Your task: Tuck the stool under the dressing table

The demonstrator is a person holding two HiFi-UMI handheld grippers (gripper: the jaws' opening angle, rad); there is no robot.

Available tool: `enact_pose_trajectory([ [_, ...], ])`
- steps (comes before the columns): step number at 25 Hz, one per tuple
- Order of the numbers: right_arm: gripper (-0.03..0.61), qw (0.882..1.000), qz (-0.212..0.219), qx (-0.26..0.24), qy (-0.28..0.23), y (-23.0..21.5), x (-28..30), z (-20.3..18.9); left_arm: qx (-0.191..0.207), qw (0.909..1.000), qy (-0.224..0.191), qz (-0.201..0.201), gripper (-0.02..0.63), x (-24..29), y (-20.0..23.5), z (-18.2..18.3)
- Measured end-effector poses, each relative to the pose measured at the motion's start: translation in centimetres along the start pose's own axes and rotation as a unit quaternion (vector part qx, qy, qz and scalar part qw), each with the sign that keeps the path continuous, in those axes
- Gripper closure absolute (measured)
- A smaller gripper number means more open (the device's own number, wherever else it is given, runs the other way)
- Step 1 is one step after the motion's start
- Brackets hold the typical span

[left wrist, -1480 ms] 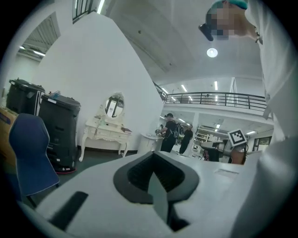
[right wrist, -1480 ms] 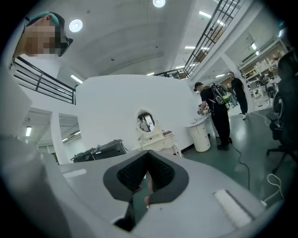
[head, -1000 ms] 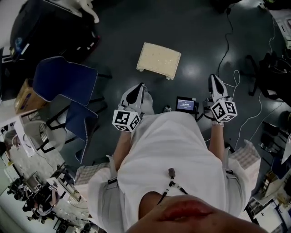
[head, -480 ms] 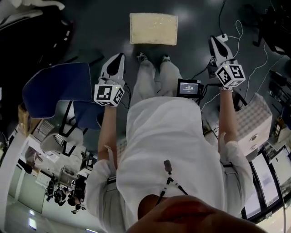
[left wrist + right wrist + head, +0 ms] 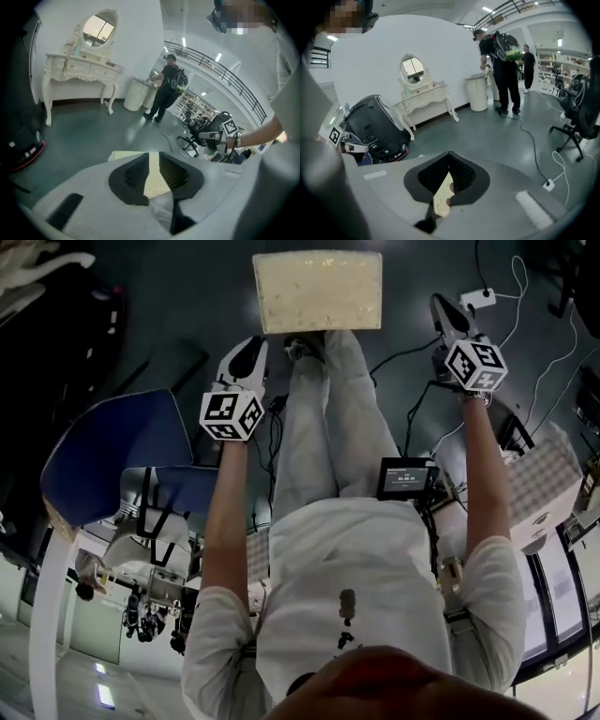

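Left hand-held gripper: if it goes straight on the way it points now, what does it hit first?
Most likely the cream rectangular cushioned stool: it shows through the gap of the left hand-held gripper, whose jaws have just been opening with nothing between them. Depth is unclear.

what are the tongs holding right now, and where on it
Nothing is held. The left tongs have just been opening, nothing between them; the right tongs are shut, empty.

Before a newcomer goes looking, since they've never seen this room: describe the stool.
Start at the dark floor ahead of the person's shoes. The stool sits just beyond them: a flat rectangular cream cushion, unlike the blue chair at left.
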State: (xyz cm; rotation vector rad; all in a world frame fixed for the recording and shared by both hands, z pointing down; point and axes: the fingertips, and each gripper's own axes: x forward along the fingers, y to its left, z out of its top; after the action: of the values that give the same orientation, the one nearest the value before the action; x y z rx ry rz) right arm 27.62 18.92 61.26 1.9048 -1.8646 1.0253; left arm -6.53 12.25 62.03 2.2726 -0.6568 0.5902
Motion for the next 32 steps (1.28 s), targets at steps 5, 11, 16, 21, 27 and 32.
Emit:
enact_pose_trajectory([
  [5,0.569,0.997,0.024,0.023,0.072,-0.9,10.3,-8.9,-0.024,0.9988,0.043,0.01,0.476,8.6,4.2,-5.4],
  [11,0.404,0.975,0.068,0.053,0.203,-1.9,17.9,-18.5,-0.037,0.9912,0.111,0.063,0.344,16.1,11.7,-11.4],
  [16,0.323,0.973,0.054,0.044,0.22,-2.1,20.2,-21.1,-0.092,0.9828,0.125,0.1,0.277,17.7,15.6,-13.9],
  [21,0.266,0.979,0.001,0.048,0.201,-4.2,19.7,-20.6,-0.089,0.9791,0.149,0.106,0.244,19.7,15.7,-14.4],
  [27,0.312,0.967,0.01,0.121,0.223,-4.1,21.4,-20.4,-0.106,0.9768,0.155,0.103,0.254,21.1,16.7,-13.4],
  [32,0.305,0.958,0.047,0.112,0.26,-3.9,21.3,-20.5,-0.148,0.9729,0.155,0.086,0.29,21.0,16.3,-13.9],
])
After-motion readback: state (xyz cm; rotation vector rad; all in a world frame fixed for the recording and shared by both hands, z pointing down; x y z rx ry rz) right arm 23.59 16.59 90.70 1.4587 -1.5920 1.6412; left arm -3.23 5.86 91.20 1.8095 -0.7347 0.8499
